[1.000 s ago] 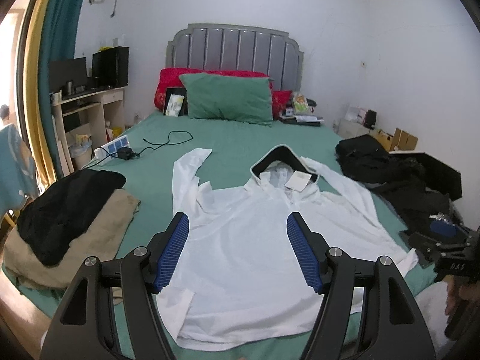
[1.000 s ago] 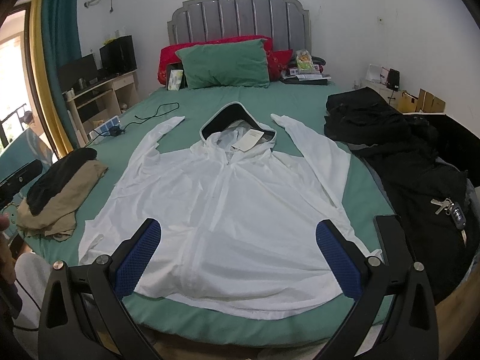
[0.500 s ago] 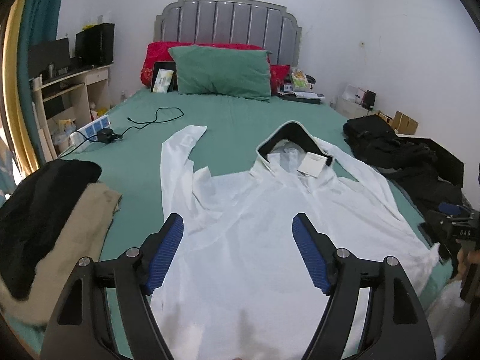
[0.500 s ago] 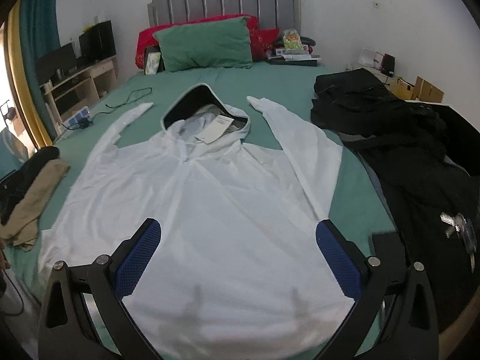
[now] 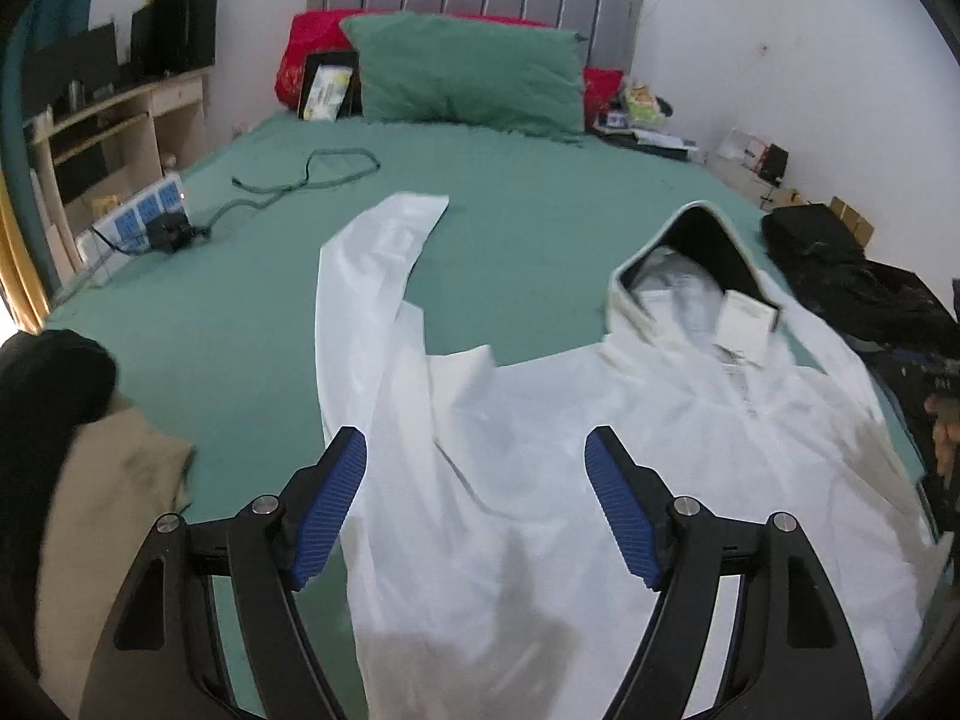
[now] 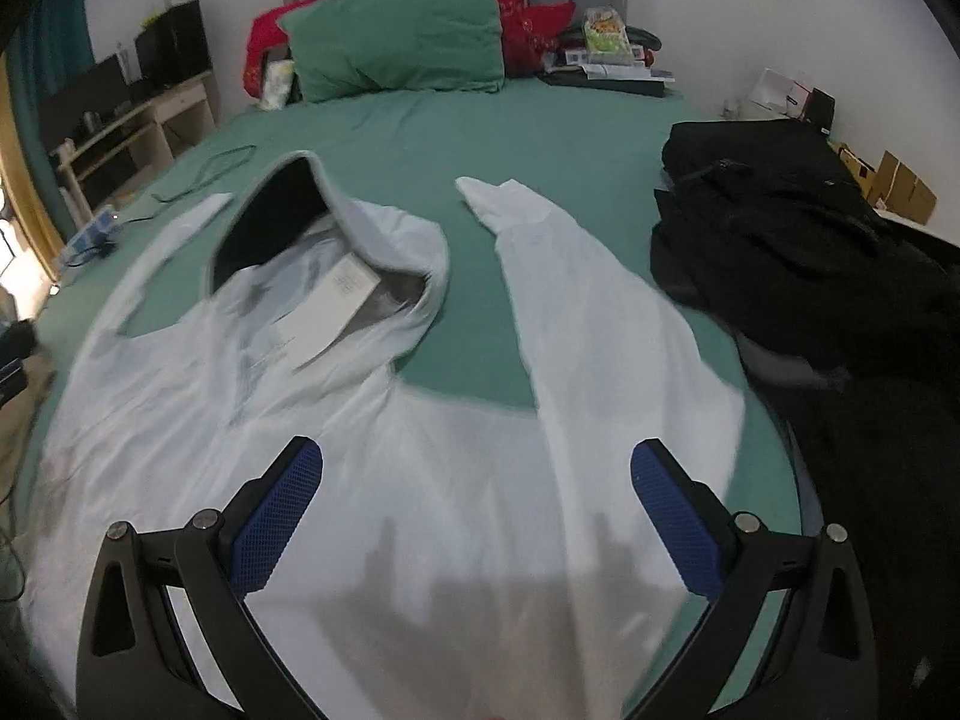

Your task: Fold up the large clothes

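Note:
A white hooded jacket [image 5: 570, 420] lies spread face up on the green bed [image 5: 240, 312], hood toward the headboard, a paper tag [image 5: 744, 318] at the collar. My left gripper [image 5: 474, 504] is open and empty, just above the jacket's left side below its left sleeve [image 5: 372, 264]. In the right wrist view the jacket [image 6: 360, 420] fills the foreground. My right gripper [image 6: 474, 516] is open and empty above the chest, below the right sleeve [image 6: 576, 312] and the hood [image 6: 336, 240].
Black and tan folded clothes [image 5: 78, 468] lie at the bed's left edge. A pile of black clothes [image 6: 810, 252] covers the right side. A power strip and cable [image 5: 180, 216] lie far left. Green pillow [image 6: 396, 42] and red pillows stand at the headboard.
Both grippers have moved forward and lower over the jacket, from beyond the bed's foot to just above the fabric. Both stay open. The jacket has not moved.

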The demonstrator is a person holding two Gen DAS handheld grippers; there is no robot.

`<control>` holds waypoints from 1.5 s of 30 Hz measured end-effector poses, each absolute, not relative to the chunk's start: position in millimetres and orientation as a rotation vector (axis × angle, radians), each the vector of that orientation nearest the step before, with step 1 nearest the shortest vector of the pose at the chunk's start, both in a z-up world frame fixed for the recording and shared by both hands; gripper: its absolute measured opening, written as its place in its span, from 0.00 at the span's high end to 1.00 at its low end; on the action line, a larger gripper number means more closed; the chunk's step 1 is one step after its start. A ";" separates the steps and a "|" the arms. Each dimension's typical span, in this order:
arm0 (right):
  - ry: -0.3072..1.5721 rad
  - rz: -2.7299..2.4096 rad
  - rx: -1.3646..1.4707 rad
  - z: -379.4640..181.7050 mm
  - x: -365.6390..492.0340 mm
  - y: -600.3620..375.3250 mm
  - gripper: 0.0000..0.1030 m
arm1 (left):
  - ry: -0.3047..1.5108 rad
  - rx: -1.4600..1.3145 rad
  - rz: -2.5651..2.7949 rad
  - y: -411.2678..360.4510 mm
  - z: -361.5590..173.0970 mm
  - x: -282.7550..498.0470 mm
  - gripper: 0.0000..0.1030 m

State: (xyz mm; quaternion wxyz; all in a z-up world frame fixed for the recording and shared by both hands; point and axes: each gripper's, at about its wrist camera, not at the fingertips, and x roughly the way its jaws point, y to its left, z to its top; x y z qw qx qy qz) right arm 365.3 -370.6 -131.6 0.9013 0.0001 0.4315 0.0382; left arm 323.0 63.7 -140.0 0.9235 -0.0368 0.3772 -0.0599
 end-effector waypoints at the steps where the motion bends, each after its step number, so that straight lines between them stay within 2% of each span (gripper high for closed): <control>1: 0.901 0.080 0.009 -136.4 382.9 -372.0 0.08 | 0.795 -0.090 -0.116 67.8 -147.9 331.6 0.24; 2: 0.907 0.082 0.016 -139.6 394.6 -373.5 0.13 | 0.814 -0.098 -0.111 71.1 -154.5 338.0 0.24; 6: 0.956 0.062 0.027 -166.6 457.9 -378.3 0.20 | 0.855 -0.072 -0.077 80.3 -176.8 352.6 0.24; 8: 0.981 0.034 -0.010 -180.4 483.7 -379.6 0.27 | 0.874 -0.075 -0.061 85.2 -184.1 355.9 0.24; 13: 0.987 0.009 -0.067 -194.5 525.5 -383.3 0.28 | 0.859 -0.046 -0.047 87.1 -186.2 356.8 0.24; 15: 0.995 0.024 -0.081 -199.2 536.2 -382.5 0.35 | 0.855 -0.011 -0.034 86.3 -188.6 357.3 0.24; 16: 1.005 0.036 -0.079 -202.4 540.7 -382.3 0.43 | 0.853 -0.004 -0.023 87.3 -189.8 357.9 0.24; 17: 0.997 0.049 -0.076 -202.6 542.0 -382.6 0.59 | 0.852 -0.004 -0.010 88.9 -191.0 358.4 0.24; 18: 0.985 0.066 -0.082 -200.4 541.0 -381.4 0.84 | 0.853 -0.012 0.001 91.0 -192.3 359.8 0.24; 19: 0.978 0.063 -0.122 -195.9 537.6 -377.3 0.98 | 0.859 -0.024 0.013 93.4 -193.5 360.9 0.24; 24: 0.924 0.067 -0.207 -165.6 503.8 -368.0 0.98 | 0.847 -0.051 0.044 97.9 -186.1 362.6 0.24; 30: 0.827 0.077 -0.172 -92.0 432.8 -363.6 0.98 | 0.830 -0.083 0.013 96.2 -161.9 355.9 0.24; 36: 0.767 0.204 -0.148 -45.3 374.7 -292.4 0.98 | 0.782 0.026 0.019 86.8 -139.4 336.2 0.24; 41: 0.735 0.301 -0.170 -44.2 335.8 -226.6 0.98 | 0.819 -0.028 0.025 102.7 -139.0 328.1 0.24; 45: 0.917 0.369 -0.201 -107.6 317.1 -183.0 0.97 | 0.864 -0.072 0.039 119.4 -152.5 327.2 0.24</control>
